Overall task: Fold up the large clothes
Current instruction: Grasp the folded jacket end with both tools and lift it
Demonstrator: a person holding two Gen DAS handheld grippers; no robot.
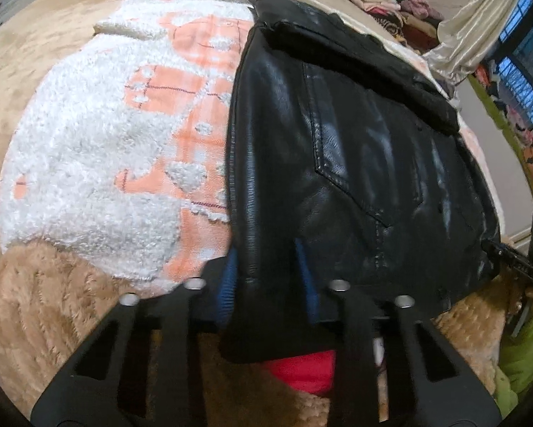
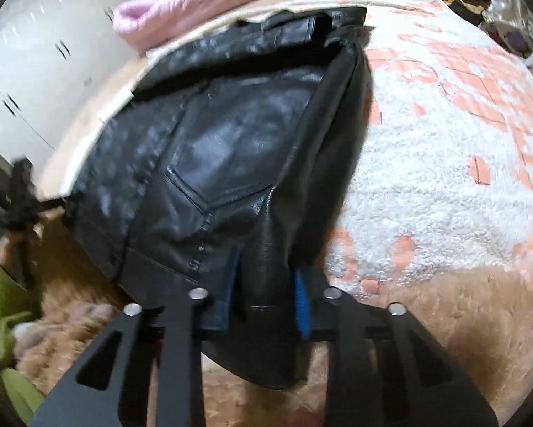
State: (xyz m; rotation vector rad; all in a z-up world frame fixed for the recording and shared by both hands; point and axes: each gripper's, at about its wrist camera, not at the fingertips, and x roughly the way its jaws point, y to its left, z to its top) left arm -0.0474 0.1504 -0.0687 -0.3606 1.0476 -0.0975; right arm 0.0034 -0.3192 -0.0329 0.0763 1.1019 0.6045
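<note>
Left hand-held gripper (image 1: 266, 277) and right hand-held gripper (image 2: 266, 284) each clenched on near hem corners of black leather jacket (image 1: 355, 149) lying on bed blanket (image 1: 88, 149); stiff, slick leather likely slipping free mid-fold.

Left black two-finger gripper (image 1: 266, 277), angled steeply downward, blue-padded fingers (image 1: 229, 277) pinched on the hem of a black leather jacket (image 1: 355, 149). Right black two-finger gripper (image 2: 268, 284), tilted downward likewise, blue-padded fingers (image 2: 302, 295) clamped on a thicker fold of the same hem.
</note>
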